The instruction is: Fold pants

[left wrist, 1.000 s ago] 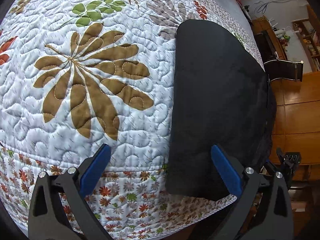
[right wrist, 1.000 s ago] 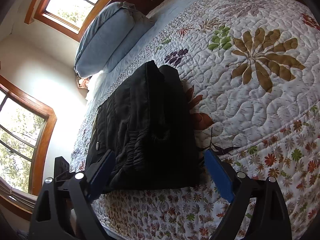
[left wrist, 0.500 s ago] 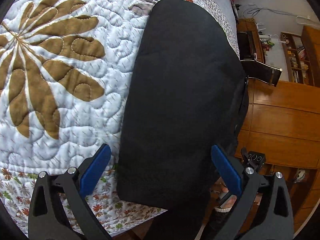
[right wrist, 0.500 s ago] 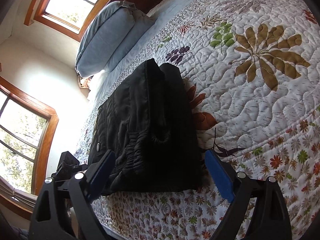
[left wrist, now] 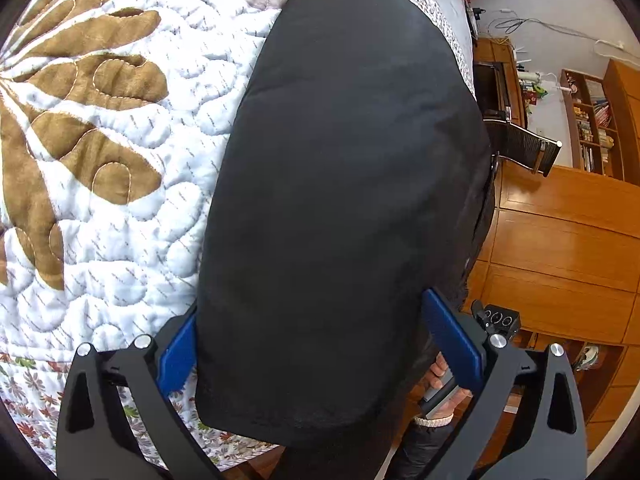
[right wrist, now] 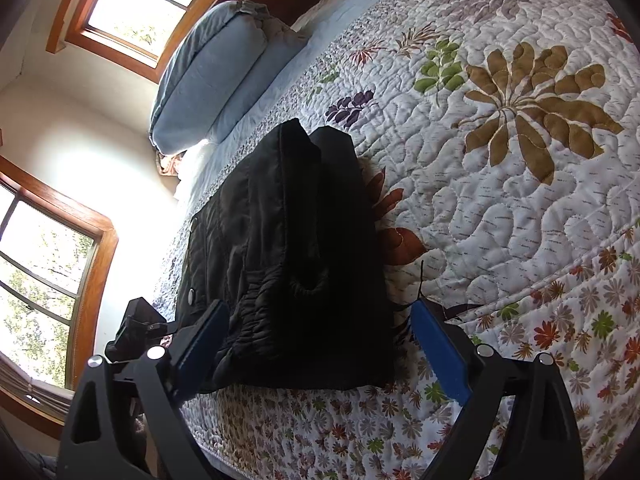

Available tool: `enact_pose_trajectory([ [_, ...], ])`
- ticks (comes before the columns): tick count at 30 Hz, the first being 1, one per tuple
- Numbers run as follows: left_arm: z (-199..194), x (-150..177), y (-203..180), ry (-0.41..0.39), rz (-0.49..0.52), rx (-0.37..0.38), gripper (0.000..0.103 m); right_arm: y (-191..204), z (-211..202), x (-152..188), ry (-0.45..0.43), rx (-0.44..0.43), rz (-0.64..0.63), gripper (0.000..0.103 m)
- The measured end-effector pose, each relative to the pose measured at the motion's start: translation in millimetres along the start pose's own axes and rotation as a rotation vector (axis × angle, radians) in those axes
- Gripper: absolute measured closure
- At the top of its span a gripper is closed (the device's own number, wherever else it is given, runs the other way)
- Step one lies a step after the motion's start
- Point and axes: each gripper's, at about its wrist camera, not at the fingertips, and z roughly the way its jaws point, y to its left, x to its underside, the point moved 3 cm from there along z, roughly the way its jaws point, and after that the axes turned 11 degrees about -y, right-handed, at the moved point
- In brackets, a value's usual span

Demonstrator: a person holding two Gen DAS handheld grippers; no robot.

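Spanning both views, the quilted bed (right wrist: pixel 500 216) carries the folded black pants (left wrist: pixel 344 200) at its near edge; I judge them soft, thick and limp, best taken at the end hems. My left gripper (left wrist: pixel 320 344) and right gripper (right wrist: pixel 320 344) are spread wide, straddling opposite ends, gripping nothing. Layers underneath are hidden.

The black pants (right wrist: pixel 296 264) lie folded into a thick rectangular bundle near the edge of the bed. The gathered elastic waistband faces the bed's edge, and one side shows a small snap button.
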Motion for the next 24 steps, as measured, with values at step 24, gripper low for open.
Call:
enact_pose_trajectory([
  [24, -22.5, -4.1, 7.8, -0.038, -0.031, -0.025, 0.038, -18.1, 32.4, -2.5, 0.177, -0.197, 0.153, 0.003],
])
